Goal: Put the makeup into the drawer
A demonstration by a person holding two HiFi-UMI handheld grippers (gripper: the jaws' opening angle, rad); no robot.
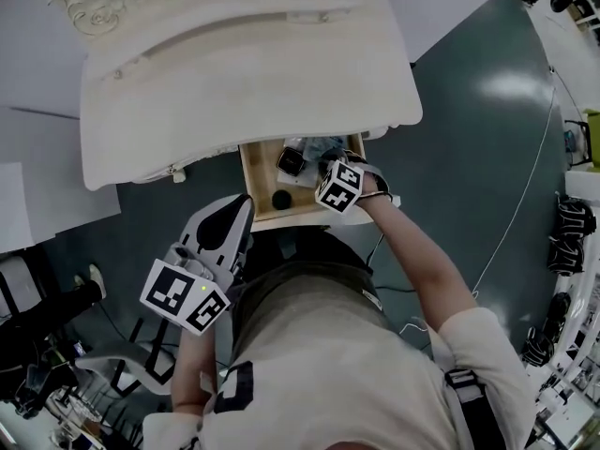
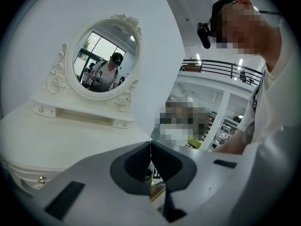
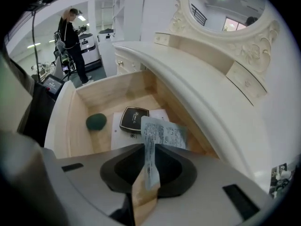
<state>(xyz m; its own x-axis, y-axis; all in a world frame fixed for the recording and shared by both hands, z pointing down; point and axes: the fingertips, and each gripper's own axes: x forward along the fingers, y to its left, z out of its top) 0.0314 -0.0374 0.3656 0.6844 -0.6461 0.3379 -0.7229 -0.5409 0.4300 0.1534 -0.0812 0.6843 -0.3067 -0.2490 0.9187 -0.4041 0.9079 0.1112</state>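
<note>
The wooden drawer [image 3: 70,108] of the white dressing table [image 1: 244,73] stands pulled open. In it lie a black compact [image 3: 134,118] on a white sheet [image 3: 118,132] and a dark green round puff [image 3: 96,122]. My right gripper [image 3: 149,160] hangs over the drawer's right side, pointing steeply down, shut on a thin printed makeup sachet [image 3: 160,134] that sticks up between its jaws. In the head view its marker cube [image 1: 339,186] covers the drawer's front right corner, beside the compact [image 1: 292,162]. My left gripper [image 2: 150,166] is shut and empty, held to the left of the drawer [image 1: 261,184].
The table's overhanging top [image 3: 188,84] covers the drawer's back. An oval mirror [image 2: 106,58] stands on the table. The person's body [image 1: 319,345] is close behind the drawer front. Cables and equipment [image 1: 562,242] lie on the dark floor to the right.
</note>
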